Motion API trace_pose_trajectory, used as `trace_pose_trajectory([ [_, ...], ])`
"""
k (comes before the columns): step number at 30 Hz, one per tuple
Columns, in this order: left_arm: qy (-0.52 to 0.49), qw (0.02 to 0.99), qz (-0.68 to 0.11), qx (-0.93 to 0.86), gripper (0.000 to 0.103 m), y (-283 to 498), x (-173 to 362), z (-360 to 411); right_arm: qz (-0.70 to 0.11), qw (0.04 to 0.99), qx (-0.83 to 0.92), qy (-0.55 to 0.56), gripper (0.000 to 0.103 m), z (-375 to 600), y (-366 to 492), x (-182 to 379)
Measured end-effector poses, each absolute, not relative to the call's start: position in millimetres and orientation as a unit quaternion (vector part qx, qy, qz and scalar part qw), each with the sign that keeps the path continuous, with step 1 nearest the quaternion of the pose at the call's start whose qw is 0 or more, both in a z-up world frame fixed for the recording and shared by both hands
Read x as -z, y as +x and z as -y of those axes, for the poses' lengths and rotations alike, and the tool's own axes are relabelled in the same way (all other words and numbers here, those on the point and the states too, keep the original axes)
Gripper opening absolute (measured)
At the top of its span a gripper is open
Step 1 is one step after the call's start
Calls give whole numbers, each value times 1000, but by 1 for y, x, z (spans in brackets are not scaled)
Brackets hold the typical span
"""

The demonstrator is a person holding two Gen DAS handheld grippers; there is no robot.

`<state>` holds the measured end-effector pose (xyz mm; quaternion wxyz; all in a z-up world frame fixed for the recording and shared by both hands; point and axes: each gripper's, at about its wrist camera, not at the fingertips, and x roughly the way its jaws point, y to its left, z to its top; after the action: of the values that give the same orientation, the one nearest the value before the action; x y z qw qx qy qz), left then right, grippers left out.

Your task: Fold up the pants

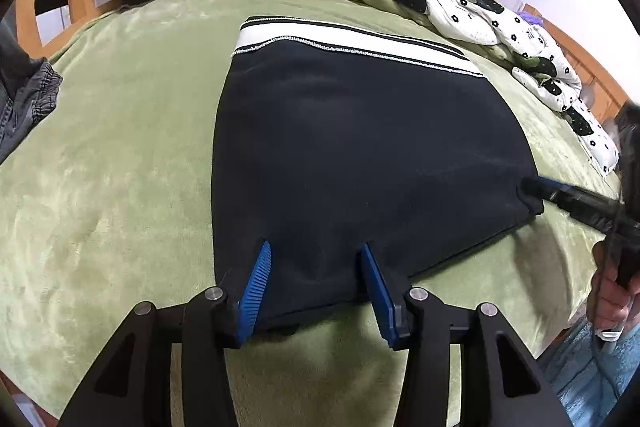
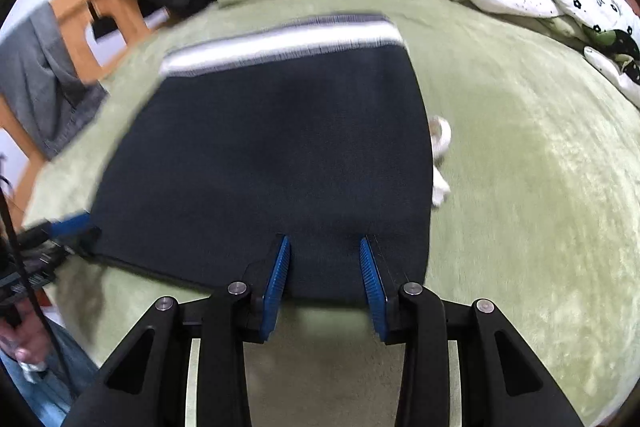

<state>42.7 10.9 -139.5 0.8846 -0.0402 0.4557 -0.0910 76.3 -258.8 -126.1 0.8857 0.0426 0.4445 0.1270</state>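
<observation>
folded navy fleece pants (image 1: 372, 155) flat on green plush blanket (image 1: 120, 167) | left gripper (image 1: 316, 259) fingers spread at 6 o'clock hem | right gripper (image 2: 325, 255) fingers spread at 6 o'clock hem

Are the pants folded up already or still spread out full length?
Folded. The pants lie as a compact dark rectangle on the green blanket, the striped waistband at the far edge, with no separate legs showing.

Left gripper (image 1: 316, 259), right gripper (image 2: 325, 253): black linkage arms, silver pivot screws, blue ribbed fingers (image 1: 256, 283).

navy pants (image 1: 360, 147) w/ white band, green blanket (image 1: 120, 187)
</observation>
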Motion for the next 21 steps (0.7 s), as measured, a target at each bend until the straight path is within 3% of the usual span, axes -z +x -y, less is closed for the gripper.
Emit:
trace_pose_trajectory([
  [4, -48, 898, -429, 87, 46, 47, 126, -12, -421, 900, -100, 59, 37, 264, 82, 120],
  [8, -85, 892, -436, 89, 46, 69, 119, -19, -463, 883, -69, 32, 39, 255, 97, 140],
  [11, -80, 874, -474, 72, 50, 86, 136, -13, -446, 892, -71, -3, 39, 243, 96, 131],
  [21, -51, 891, -445, 76, 52, 155, 111, 9, -391, 915, -96, 28, 39, 246, 164, 91],
])
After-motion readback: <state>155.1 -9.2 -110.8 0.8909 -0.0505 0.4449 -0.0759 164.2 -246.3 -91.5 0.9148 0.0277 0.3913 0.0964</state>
